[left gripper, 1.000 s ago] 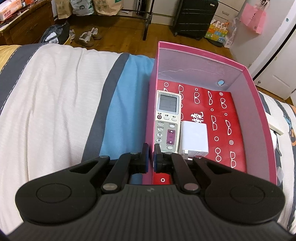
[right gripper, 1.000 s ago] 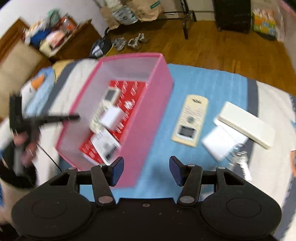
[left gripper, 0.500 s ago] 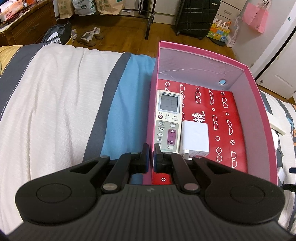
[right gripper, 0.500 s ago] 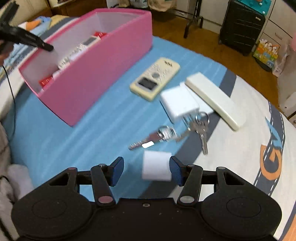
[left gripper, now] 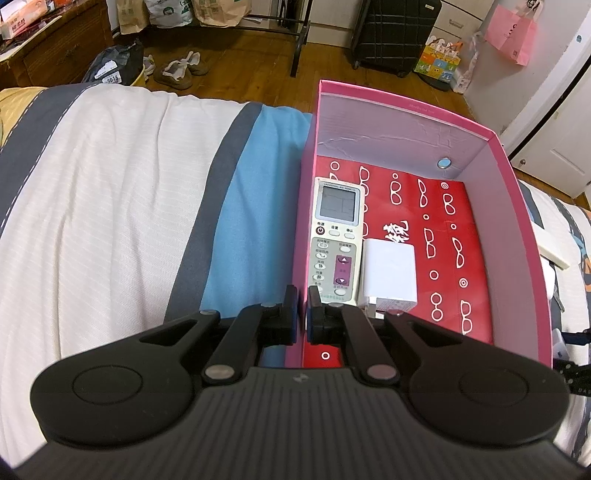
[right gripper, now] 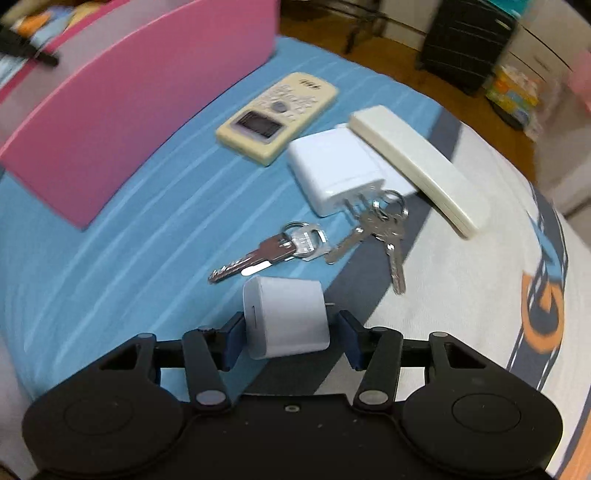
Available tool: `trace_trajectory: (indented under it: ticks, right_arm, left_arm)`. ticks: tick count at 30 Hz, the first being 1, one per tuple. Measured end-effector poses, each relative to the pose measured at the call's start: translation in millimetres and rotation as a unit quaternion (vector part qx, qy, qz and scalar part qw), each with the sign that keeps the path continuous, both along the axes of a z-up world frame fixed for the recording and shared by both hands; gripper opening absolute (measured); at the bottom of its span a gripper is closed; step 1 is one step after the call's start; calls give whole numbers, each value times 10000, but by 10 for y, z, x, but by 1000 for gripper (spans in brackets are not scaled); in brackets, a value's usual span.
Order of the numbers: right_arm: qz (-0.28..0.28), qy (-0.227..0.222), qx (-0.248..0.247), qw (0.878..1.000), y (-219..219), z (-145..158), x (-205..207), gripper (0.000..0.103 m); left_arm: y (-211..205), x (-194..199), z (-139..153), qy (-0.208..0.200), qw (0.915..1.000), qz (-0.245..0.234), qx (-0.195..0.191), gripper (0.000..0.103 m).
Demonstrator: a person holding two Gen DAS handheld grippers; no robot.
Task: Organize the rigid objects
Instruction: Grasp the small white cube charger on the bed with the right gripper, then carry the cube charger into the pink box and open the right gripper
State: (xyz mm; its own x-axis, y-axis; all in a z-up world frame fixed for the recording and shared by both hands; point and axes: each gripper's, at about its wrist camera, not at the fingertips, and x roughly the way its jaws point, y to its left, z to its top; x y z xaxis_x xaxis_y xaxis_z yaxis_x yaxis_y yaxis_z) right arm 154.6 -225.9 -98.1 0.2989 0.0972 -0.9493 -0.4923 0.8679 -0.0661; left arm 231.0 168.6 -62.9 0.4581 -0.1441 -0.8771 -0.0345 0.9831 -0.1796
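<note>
My left gripper (left gripper: pixel 302 312) is shut on the near left wall of the pink box (left gripper: pixel 515 206). Inside the box lie a white remote (left gripper: pixel 337 236) and a white charger (left gripper: pixel 389 277). In the right wrist view my right gripper (right gripper: pixel 290 338) is open, with a small white charger cube (right gripper: pixel 284 319) between its fingers; the left pad touches or nearly touches it, the right pad stands apart. Beyond it on the bed lie a single key (right gripper: pixel 258 258), a key bunch (right gripper: pixel 384 232), a larger white charger (right gripper: pixel 338 168), a beige remote (right gripper: pixel 277 116) and a long white remote (right gripper: pixel 417 162). The pink box (right gripper: pixel 140 110) is at left.
The bed has a blue, grey and white striped cover (left gripper: pixel 110 206). A wooden floor with shoes (left gripper: pixel 177 70), bags and a black suitcase (left gripper: pixel 395 35) lies beyond the bed. A white door (left gripper: pixel 561 147) is at right.
My right gripper has moved down and forward so the small white charger cube now sits between its fingers. The left gripper and the box have barely moved.
</note>
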Motion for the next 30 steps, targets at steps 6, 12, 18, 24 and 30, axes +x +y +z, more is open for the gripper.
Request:
trace_trajectory:
  ticks: [6, 12, 18, 24, 30]
  right_arm:
    - [-124, -312, -167, 9993, 76, 18, -97, 51]
    - [-246, -648, 17, 9976, 130, 249, -144, 51]
    - [-69, -1039, 327, 9940, 281, 710, -163, 51]
    - [82, -1367, 506, 9893, 541, 1127, -211, 51]
    - [427, -1378, 734, 9868, 847, 1412, -226, 51]
  left_arm:
    - [3, 0, 5, -4, 10000, -37, 32, 4]
    - [-12, -14, 10, -91, 9999, -30, 61, 3]
    - [-29, -30, 14, -115, 9999, -20, 85, 3]
    - [26, -26, 15, -77, 9999, 9, -69, 4]
    - [31, -22, 9, -79, 9999, -101, -54, 4]
